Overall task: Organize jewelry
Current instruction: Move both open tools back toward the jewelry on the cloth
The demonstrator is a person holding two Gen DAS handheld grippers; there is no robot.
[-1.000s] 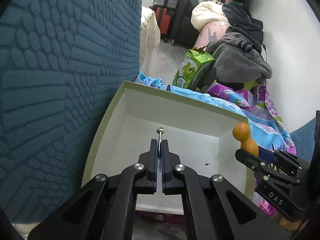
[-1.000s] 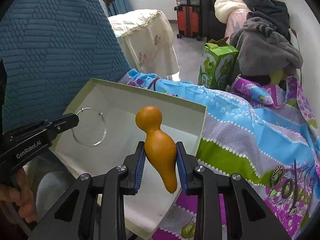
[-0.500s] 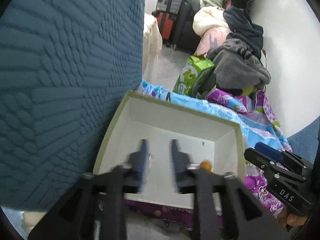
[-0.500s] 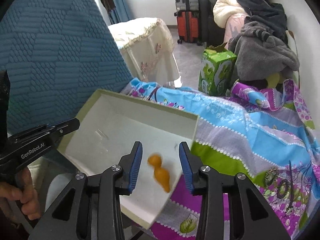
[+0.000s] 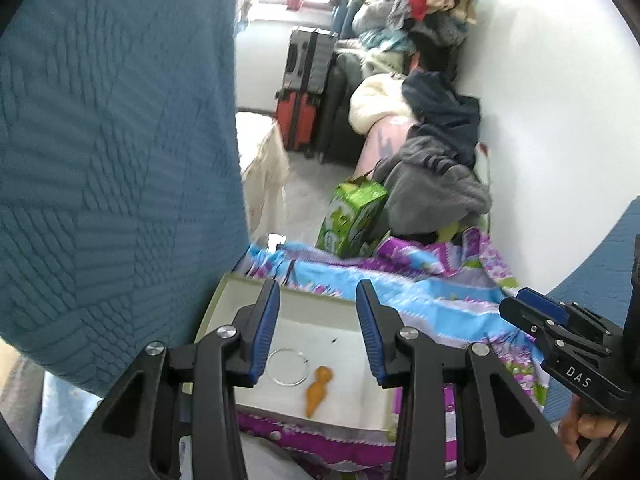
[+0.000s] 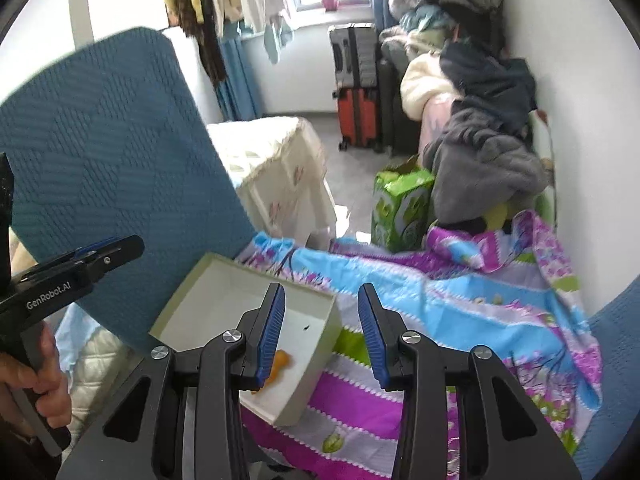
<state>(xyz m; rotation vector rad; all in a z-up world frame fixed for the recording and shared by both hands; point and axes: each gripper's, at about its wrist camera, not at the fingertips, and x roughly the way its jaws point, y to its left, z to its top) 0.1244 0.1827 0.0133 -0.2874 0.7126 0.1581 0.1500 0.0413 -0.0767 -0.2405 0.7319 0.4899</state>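
What changed: a second ago the left gripper (image 5: 316, 330) was closed on a thin wire hoop (image 5: 289, 367) and the right gripper (image 6: 321, 334) was clamped on an orange gourd-shaped pendant (image 5: 317, 390). Both pieces now lie loose on the floor of the shallow white box (image 5: 360, 396); both grippers have pulled up and back.

Left gripper: jaws wide apart, holding nothing, raised above the box's near edge.

Right gripper: jaws wide apart, holding nothing, raised over the box's right-hand side.

Meaning for the task: two pieces of jewelry appear to be put away in the box. Whether more remains to be sorted cannot be told from these views.

Hoop position: flat on the box floor toward the near edge, left of centre in the left wrist view. It is round, so it has no long axis.

Pendant position: just beside the hoop on its right, very close to it; whether they touch cannot be told.

Pendant direction: lying on its side. Its long axis runs diagonally, the small rounded bulb toward the far right corner of the box, the tapered tip toward the near edge.

What carries the box: a bed with a bright floral sheet (image 6: 460, 312); the box sits at its left side, against a blue quilted panel (image 5: 112, 152).
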